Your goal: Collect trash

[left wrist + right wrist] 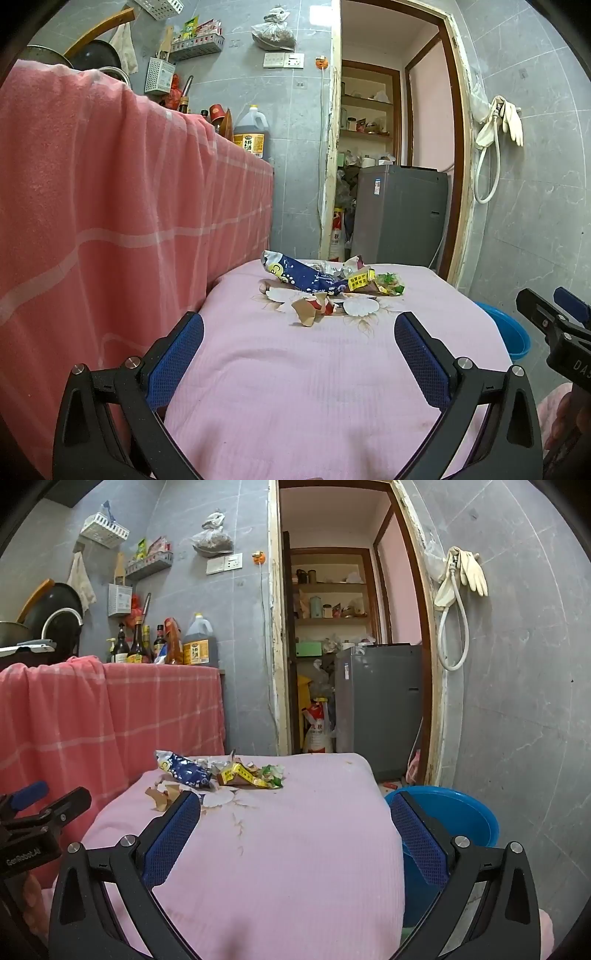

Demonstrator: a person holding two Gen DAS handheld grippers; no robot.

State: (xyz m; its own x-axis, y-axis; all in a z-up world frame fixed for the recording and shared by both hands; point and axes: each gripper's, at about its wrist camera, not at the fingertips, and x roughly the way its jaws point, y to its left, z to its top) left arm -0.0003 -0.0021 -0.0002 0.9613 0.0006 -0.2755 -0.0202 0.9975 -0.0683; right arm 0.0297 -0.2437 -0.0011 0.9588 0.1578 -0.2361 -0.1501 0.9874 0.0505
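I hold 2 tools low over the near end of a bench covered in a pink cloth [314, 387], and both are spread wide with nothing between the pads. The trash lies in 1 loose heap at the far end, straight ahead of both tools and well apart from them: a blue wrapper [299, 275] on the left of the heap, a yellow wrapper [364, 282] to its right, and torn brown paper scraps [308, 308] nearest me. The blue wrapper's long axis runs across my line of reach, slanting from far left to near right. My left tool [299, 339] sits squarely in line with the heap; from my right tool [295, 819] it lies ahead and left. I judge the left nearer. A blue basin [454, 812] stands on the floor beside the bench's right edge, close to my right tool.
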